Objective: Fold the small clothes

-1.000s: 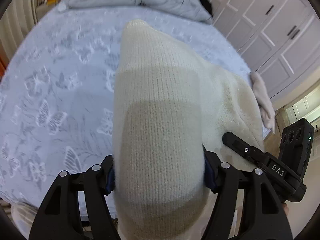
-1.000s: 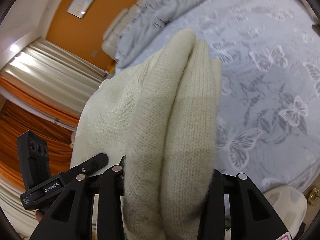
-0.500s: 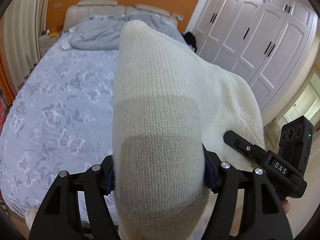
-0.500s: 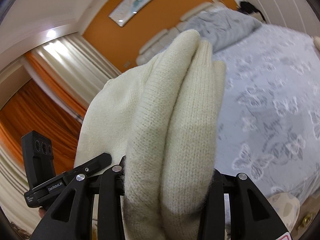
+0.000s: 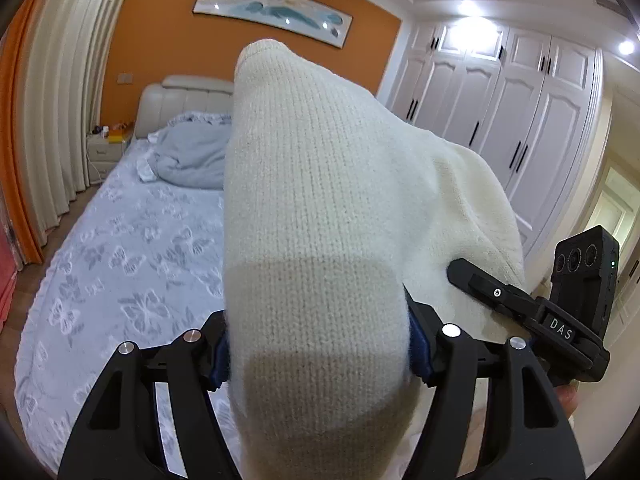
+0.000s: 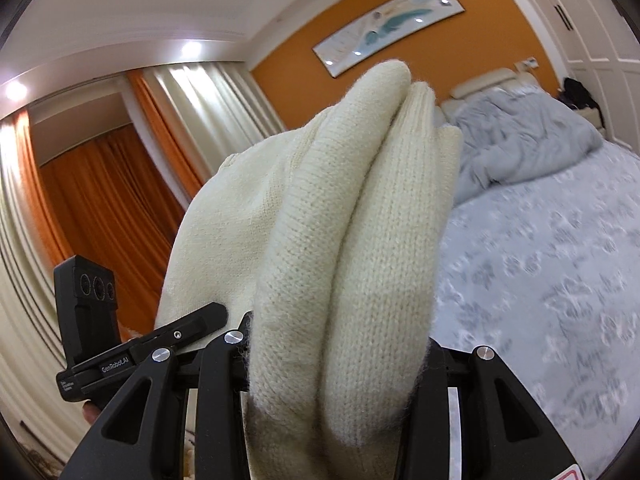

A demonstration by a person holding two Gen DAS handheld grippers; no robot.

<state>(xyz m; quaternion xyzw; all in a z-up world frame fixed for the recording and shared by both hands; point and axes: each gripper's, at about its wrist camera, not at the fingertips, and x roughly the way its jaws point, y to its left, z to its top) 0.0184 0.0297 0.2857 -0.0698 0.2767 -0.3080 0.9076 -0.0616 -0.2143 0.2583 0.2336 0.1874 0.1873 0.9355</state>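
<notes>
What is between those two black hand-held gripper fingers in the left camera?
A bunched fold of the cream knitted garment, clamped in the left hand-held gripper; the left wrist view shows it.

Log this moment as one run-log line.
left tool: shut on cream knit garment | right tool: shut on garment | garment above bed

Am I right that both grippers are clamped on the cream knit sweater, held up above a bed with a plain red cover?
Not quite: the bed cover is pale blue with a butterfly pattern, as the left wrist view shows. The left gripper and right gripper do both clamp the cream knit sweater.
</notes>
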